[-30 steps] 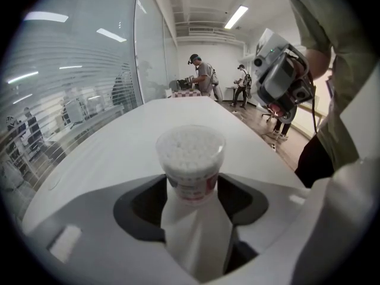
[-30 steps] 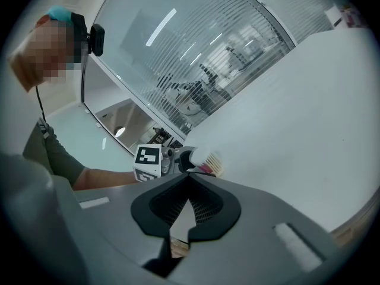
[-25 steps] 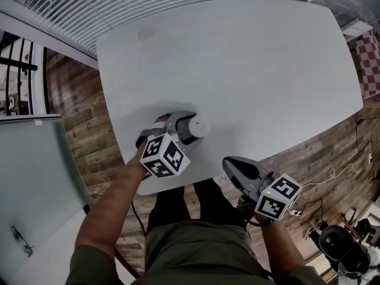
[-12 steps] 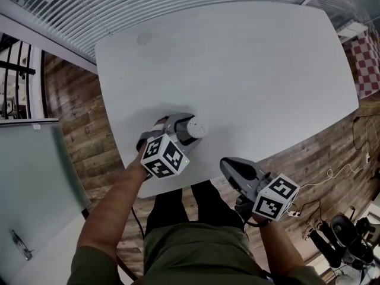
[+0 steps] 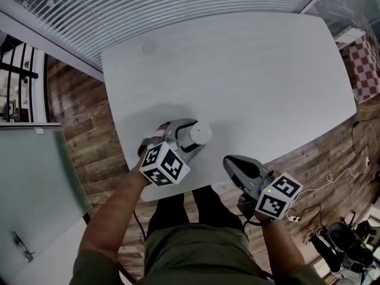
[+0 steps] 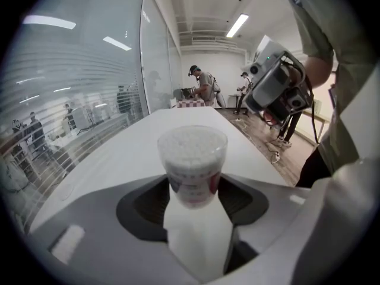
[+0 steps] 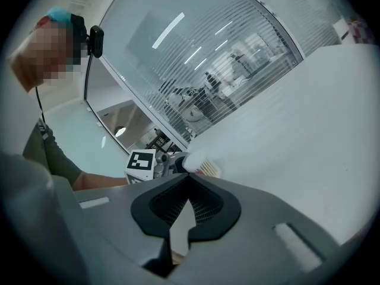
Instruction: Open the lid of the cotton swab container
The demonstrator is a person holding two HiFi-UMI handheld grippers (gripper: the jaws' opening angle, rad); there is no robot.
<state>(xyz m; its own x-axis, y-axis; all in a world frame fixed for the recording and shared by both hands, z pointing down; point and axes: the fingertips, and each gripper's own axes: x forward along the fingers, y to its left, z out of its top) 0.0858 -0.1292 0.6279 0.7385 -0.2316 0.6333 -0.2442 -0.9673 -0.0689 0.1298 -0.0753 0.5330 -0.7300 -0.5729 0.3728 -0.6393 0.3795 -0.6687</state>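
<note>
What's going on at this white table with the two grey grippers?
A person works at a white table with a grey gripper in each hand. The left gripper is shut on a clear cylindrical plastic container packed with white cotton swabs. The right gripper is shut and empty, beside the table's near edge. The container's lid looks unopened.

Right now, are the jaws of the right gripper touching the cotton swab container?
Apart. The head view shows the right gripper near the table edge, with bare table between it and the cotton swab container; its jaws are shut on nothing.
</note>
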